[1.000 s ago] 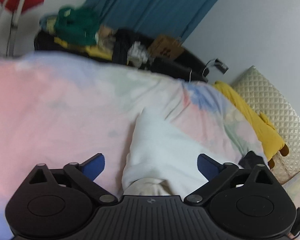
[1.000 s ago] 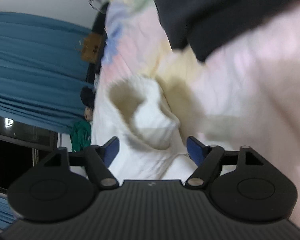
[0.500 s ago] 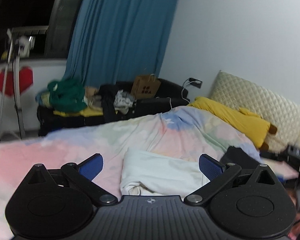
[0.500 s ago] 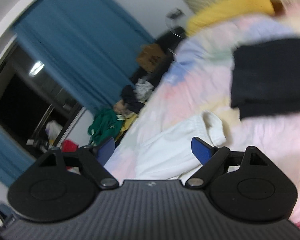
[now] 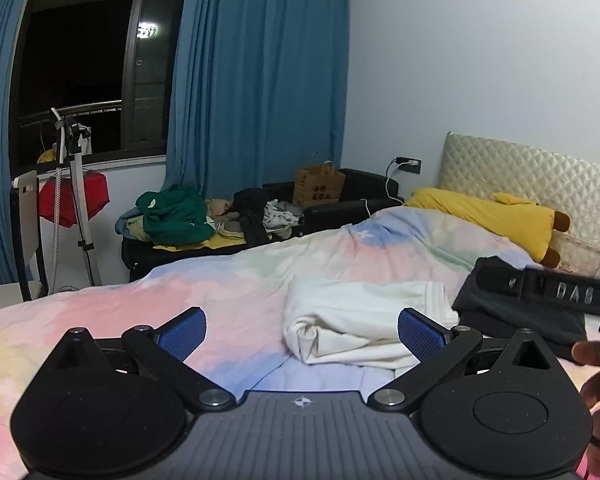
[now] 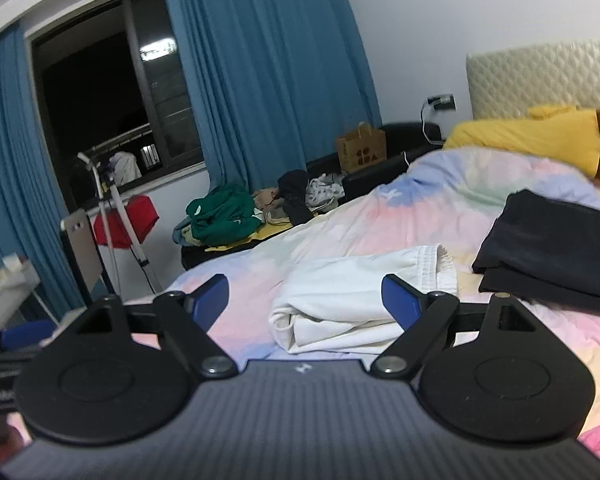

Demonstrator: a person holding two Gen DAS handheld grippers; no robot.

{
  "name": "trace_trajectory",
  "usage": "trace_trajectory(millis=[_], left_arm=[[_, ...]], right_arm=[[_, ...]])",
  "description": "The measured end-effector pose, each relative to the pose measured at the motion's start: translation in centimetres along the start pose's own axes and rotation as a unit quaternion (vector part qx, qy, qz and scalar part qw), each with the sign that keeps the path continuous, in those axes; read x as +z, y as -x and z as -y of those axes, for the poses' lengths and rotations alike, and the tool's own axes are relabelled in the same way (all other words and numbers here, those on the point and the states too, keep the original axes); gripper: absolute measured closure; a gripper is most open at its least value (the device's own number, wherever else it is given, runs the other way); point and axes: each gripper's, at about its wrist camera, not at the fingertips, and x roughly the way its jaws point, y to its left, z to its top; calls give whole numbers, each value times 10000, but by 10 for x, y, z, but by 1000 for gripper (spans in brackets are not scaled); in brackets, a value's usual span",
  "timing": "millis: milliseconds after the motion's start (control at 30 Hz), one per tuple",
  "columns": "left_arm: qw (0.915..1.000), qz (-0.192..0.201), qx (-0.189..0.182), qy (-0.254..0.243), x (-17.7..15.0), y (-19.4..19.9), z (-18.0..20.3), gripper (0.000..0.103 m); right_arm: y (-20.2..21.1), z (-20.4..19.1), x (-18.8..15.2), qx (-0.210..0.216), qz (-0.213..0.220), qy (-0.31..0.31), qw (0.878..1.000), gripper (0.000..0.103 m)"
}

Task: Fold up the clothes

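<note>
A folded white garment (image 5: 360, 320) lies on the pastel bed cover (image 5: 228, 292); it also shows in the right wrist view (image 6: 352, 300). A folded dark garment (image 6: 556, 252) lies to its right, also seen in the left wrist view (image 5: 516, 312). My left gripper (image 5: 302, 332) is open and empty, held above the bed short of the white garment. My right gripper (image 6: 304, 296) is open and empty, also raised short of it. Part of the right gripper's body (image 5: 556, 290) crosses the right side of the left wrist view.
A yellow plush toy (image 5: 492, 216) lies by the quilted headboard (image 5: 540, 176). A black sofa (image 5: 340, 204) piled with clothes, including a green one (image 5: 172, 216), stands beyond the bed. A stand with a red item (image 5: 72, 200) and blue curtains (image 5: 260, 80) are at the window.
Both grippers have lifted up and back from the white garment and levelled out, so the views now show the whole room. Both stay open; the white garment lies folded on the bed.
</note>
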Motion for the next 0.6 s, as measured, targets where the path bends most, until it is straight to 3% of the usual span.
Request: trace_trajectory(millis=[433, 600], left_arm=[[9999, -58, 68, 60, -41, -10, -32, 0], [9998, -136, 125, -109, -56, -18, -36, 0]], right_arm=[[-25, -28, -76, -510, -246, 547, 9969, 18], [-23, -34, -87, -641, -68, 715, 9954, 19]])
